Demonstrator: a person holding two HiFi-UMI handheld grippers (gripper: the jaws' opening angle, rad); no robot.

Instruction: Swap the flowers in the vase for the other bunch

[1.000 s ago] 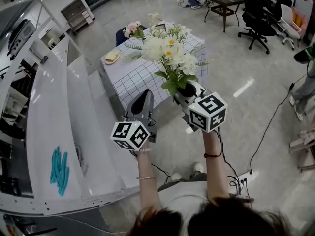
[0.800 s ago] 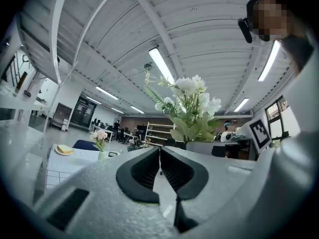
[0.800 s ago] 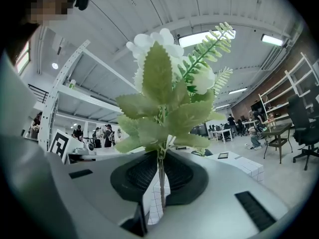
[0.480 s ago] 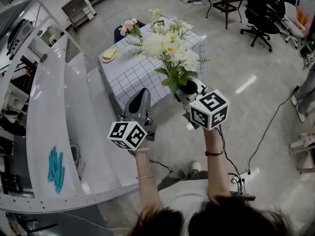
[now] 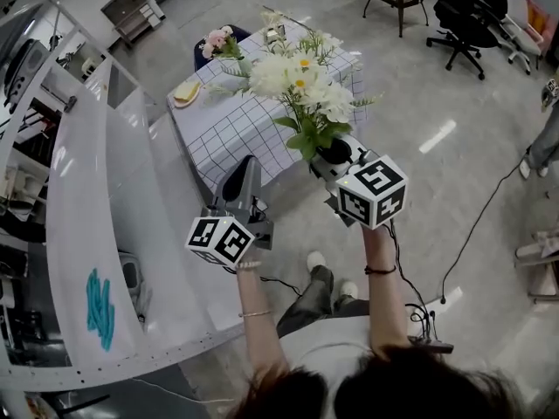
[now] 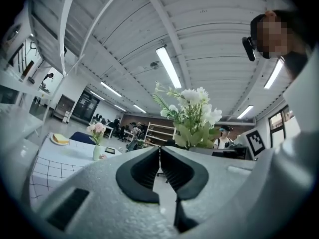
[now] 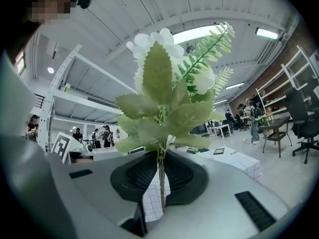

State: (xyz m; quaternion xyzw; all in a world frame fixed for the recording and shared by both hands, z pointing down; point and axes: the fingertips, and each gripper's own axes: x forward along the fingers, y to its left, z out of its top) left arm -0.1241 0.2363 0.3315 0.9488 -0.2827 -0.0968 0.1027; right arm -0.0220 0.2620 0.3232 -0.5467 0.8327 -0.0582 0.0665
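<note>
My right gripper (image 5: pixel 333 157) is shut on the stems of a bunch of white flowers (image 5: pixel 301 81) with green leaves, held upright in the air near the table's front corner. In the right gripper view the thin stems (image 7: pixel 161 179) stand pinched between the dark pads and the bunch (image 7: pixel 167 91) fills the middle. My left gripper (image 5: pixel 243 180) hangs to the left, shut with nothing in it; its pads (image 6: pixel 172 168) meet. On the checked table (image 5: pixel 236 129) stands a small vase (image 6: pixel 96 152) with pink flowers (image 5: pixel 218 42), far from both grippers.
A plate with something yellow (image 5: pixel 185 92) lies at the table's left edge and a dark tablet (image 5: pixel 276 35) at its back. A white curved counter (image 5: pixel 87 234) runs along the left. Office chairs (image 5: pixel 463 24) and cables (image 5: pixel 489 208) are on the floor to the right.
Both grippers have drifted a little forward and down toward the table, the white bunch with the right one. The person's legs have come into view below.
</note>
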